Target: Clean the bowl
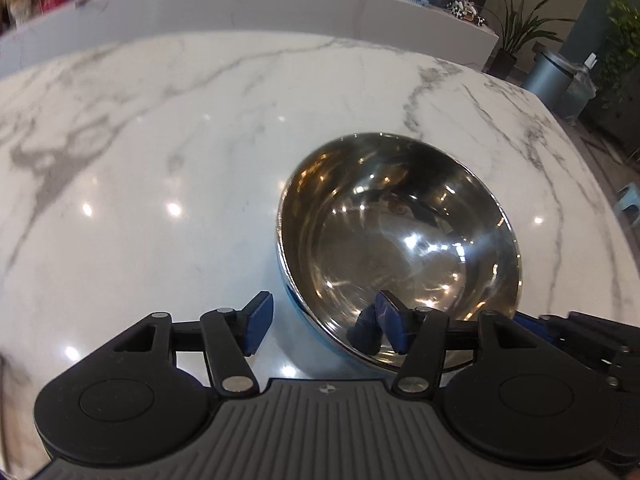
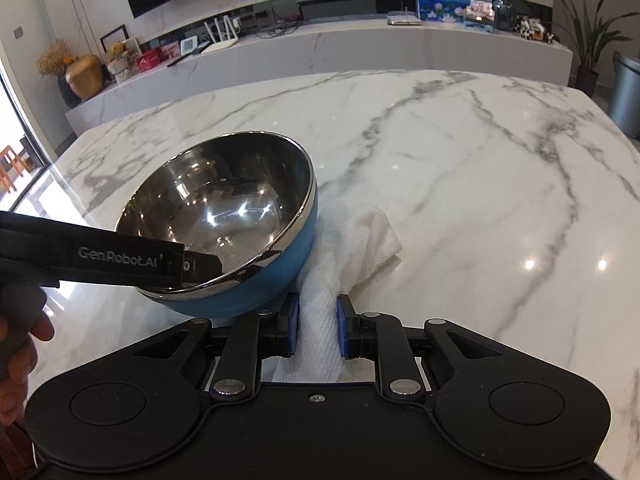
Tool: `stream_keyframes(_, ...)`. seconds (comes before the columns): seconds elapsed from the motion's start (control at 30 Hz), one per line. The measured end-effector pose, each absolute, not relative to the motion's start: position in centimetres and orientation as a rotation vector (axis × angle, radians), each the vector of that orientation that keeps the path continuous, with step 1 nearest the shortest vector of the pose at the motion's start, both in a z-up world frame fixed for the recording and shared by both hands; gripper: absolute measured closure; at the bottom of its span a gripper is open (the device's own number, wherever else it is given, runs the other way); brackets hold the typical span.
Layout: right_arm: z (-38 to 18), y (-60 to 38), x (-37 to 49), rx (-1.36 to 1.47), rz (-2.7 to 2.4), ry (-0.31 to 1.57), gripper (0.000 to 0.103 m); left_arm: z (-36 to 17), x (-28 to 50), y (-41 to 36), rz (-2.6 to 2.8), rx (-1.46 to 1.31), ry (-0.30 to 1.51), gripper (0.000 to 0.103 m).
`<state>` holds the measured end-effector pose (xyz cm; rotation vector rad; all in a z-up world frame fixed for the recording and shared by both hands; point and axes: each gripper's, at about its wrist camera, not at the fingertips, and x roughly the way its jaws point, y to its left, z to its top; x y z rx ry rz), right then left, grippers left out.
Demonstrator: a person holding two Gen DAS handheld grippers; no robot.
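A steel bowl (image 1: 400, 240) with a blue outside sits tilted on the white marble table (image 1: 160, 160). My left gripper (image 1: 324, 322) is open and straddles the bowl's near rim, with one finger inside the bowl and one outside. In the right wrist view the bowl (image 2: 224, 216) leans on a white cloth (image 2: 352, 240), and the left gripper's finger (image 2: 120, 260) reaches over its rim. My right gripper (image 2: 318, 326) is shut on the cloth, right next to the bowl's blue wall.
A long marble sideboard (image 2: 360, 48) with pictures, a router and ornaments stands beyond the table. A grey bin (image 2: 626, 92) and potted plants (image 2: 588, 48) are at the far right. The table's right edge (image 1: 580, 160) is near the bowl.
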<state>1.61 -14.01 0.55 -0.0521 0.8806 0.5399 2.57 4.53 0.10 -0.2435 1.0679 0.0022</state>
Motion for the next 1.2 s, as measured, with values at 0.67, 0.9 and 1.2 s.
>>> stream_keyframes(0.67,3.3,-15.7,1.8,-0.038,0.508,0.76,0.086,1.2,3.8,4.2,0.025,-0.15,0.982,0.081)
stream_keyframes(0.9,3.0,-15.3,1.9,-0.054,0.519,0.774,0.086,1.0,3.9,4.3,0.043,-0.155,1.006,0.08)
stream_keyframes(1.2,2.8,-15.0,1.9,-0.065,0.52,0.776,0.086,0.8,3.1,4.8,0.072,-0.181,1.037,0.045)
